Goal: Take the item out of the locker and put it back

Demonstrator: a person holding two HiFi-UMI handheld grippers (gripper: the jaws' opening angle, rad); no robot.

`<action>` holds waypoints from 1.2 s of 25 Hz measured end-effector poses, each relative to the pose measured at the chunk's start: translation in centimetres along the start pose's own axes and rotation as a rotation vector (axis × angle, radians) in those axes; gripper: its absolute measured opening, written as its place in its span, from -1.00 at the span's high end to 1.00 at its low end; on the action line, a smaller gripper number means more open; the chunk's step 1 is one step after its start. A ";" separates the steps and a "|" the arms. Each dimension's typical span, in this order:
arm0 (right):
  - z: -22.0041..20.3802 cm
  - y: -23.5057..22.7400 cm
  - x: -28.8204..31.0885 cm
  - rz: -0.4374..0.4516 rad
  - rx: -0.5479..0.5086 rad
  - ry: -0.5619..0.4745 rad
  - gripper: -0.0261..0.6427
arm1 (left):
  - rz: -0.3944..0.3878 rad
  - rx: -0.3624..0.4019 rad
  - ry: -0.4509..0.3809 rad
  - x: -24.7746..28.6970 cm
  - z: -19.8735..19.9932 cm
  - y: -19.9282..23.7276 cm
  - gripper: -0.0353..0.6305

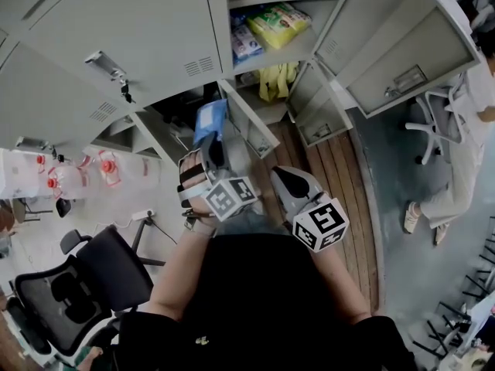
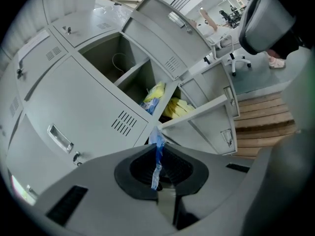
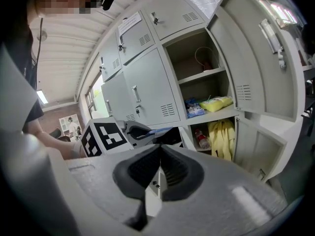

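Observation:
My left gripper [image 1: 207, 151] is shut on a flat blue packet [image 1: 210, 120], held out in front of the open locker [image 1: 267, 107]. In the left gripper view the packet's thin edge [image 2: 157, 156] is pinched between the closed jaws [image 2: 157, 140]. On the locker's shelf [image 1: 288, 50] lie another blue packet [image 1: 245, 42] and a yellow-green packet [image 1: 280, 23]. A yellow cloth [image 1: 275, 80] hangs in the compartment below. My right gripper [image 1: 283, 178] is shut and empty, to the right of the left one; its jaws [image 3: 160, 149] meet with nothing between them.
The locker's doors [image 1: 402, 41] stand swung open to the right. A small red-capped bottle [image 3: 199, 138] stands beside the yellow cloth [image 3: 221, 137]. A black office chair [image 1: 77, 288] is at lower left. A person sits on a white chair [image 1: 433, 130] at right, past the wooden floor strip [image 1: 340, 199].

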State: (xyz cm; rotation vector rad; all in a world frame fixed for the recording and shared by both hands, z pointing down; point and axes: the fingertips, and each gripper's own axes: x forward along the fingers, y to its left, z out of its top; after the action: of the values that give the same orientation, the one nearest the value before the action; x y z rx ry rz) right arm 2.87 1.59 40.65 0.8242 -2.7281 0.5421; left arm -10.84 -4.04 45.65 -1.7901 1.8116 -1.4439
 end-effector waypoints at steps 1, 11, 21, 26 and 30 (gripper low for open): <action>-0.3 0.0 0.2 0.001 0.001 0.008 0.92 | -0.009 -0.002 0.007 0.3 -0.5 -0.4 0.78; -2.9 -0.1 1.7 0.005 0.010 0.070 0.92 | -0.088 -0.039 0.082 2.7 -5.7 -4.3 0.78; -4.6 -0.1 3.6 0.009 0.012 0.104 0.92 | -0.123 -0.084 0.124 5.6 -8.5 -5.9 0.78; -5.8 0.1 4.2 0.014 0.019 0.134 0.92 | -0.130 -0.067 0.155 7.1 -10.2 -6.7 0.78; -6.5 -0.2 4.9 0.008 0.024 0.150 0.92 | -0.140 -0.055 0.187 8.5 -12.0 -7.5 0.78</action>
State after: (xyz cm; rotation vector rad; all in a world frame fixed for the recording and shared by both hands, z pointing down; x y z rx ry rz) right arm -0.18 1.76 48.19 0.7459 -2.5942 0.6135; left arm -16.78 -3.99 61.02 -1.8993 1.8619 -1.6803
